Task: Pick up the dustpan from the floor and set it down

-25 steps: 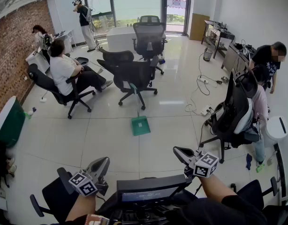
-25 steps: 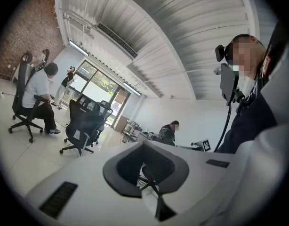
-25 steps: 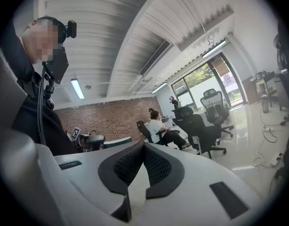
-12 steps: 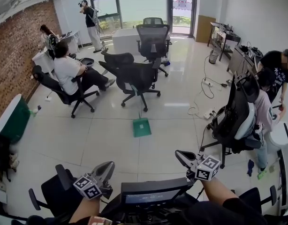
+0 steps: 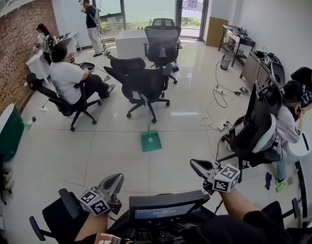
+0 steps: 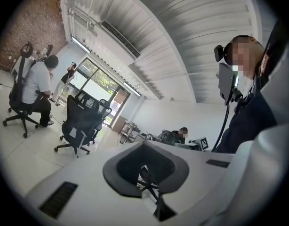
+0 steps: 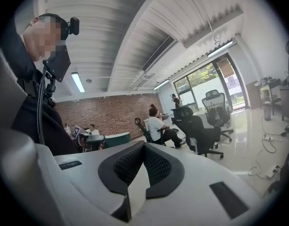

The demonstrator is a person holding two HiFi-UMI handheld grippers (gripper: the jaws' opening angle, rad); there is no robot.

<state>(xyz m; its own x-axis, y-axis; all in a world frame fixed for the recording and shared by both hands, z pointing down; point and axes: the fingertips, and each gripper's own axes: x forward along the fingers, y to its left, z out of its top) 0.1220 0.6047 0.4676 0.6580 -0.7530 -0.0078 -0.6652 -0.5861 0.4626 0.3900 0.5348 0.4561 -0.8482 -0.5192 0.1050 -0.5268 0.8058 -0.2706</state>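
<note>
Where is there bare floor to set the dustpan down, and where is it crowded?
Bare tiles lie left of the dustpan, between the seated person's chair and the near chair, and right of it up to the power strip. Crowded: the cluster of black chairs behind it and the cables at right.

An open-plan office: black mesh swivel chairs (image 5: 141, 85) stand on a glossy tiled floor (image 5: 120, 146), a person (image 5: 67, 80) sits near a white desk (image 5: 36, 60) by the brick wall (image 5: 13, 50), cables (image 5: 217, 93) trail across the floor, and glass doors (image 5: 146, 4) close the far end.
</note>
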